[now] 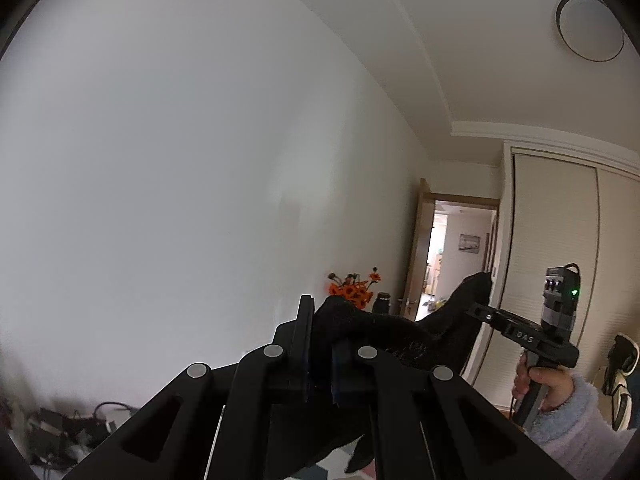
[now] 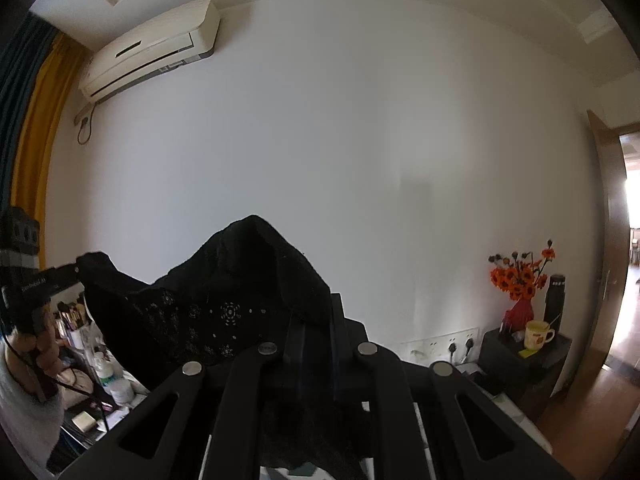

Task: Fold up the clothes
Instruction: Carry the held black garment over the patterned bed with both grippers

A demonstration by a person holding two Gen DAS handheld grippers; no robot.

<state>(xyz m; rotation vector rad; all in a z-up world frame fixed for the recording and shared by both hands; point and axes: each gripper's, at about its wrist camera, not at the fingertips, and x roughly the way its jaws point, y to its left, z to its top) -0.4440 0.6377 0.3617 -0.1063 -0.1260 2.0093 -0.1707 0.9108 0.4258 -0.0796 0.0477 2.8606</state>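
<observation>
Fingers (image 1: 320, 344) stretch black garment (image 2: 224, 296) level between grippers.

White letters "DAS" stand on the black arm of the right gripper (image 1: 480, 307). The small white words on the left gripper (image 2: 78, 270) are too blurry to read.

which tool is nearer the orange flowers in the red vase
Right. The orange flowers stand on a dark stand by the doorway, toward the right tool's side. The left tool holds the far end of the black garment, further from them.
</observation>
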